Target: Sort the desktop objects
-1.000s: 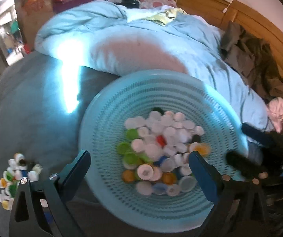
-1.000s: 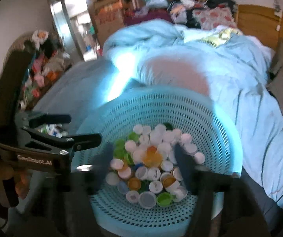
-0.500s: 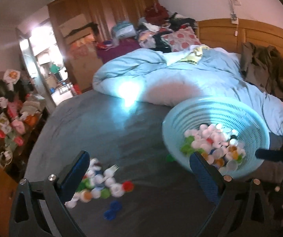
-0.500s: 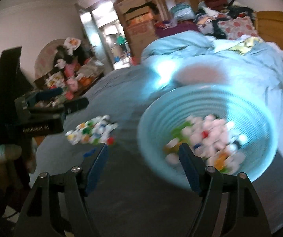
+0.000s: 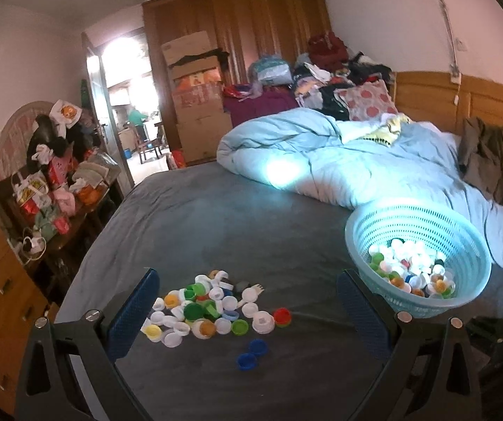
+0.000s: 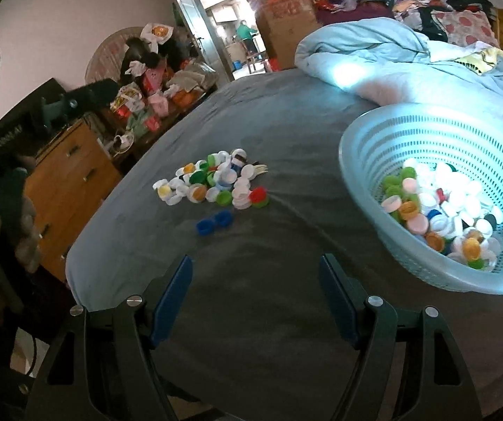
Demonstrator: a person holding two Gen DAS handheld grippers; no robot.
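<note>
On bedsheet [image 6: 286, 133]: loose caps [image 6: 216, 182], basket [image 6: 367, 161] apart.

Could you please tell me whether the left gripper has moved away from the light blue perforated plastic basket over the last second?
Yes. The left gripper has swung left, off the light blue perforated plastic basket, and now frames the loose pile of bottle caps on the grey bedsheet.

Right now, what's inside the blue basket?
The blue basket holds loose bottle caps, mostly white, some green, orange, pink. Whatever lies under the top layer is covered.
</note>
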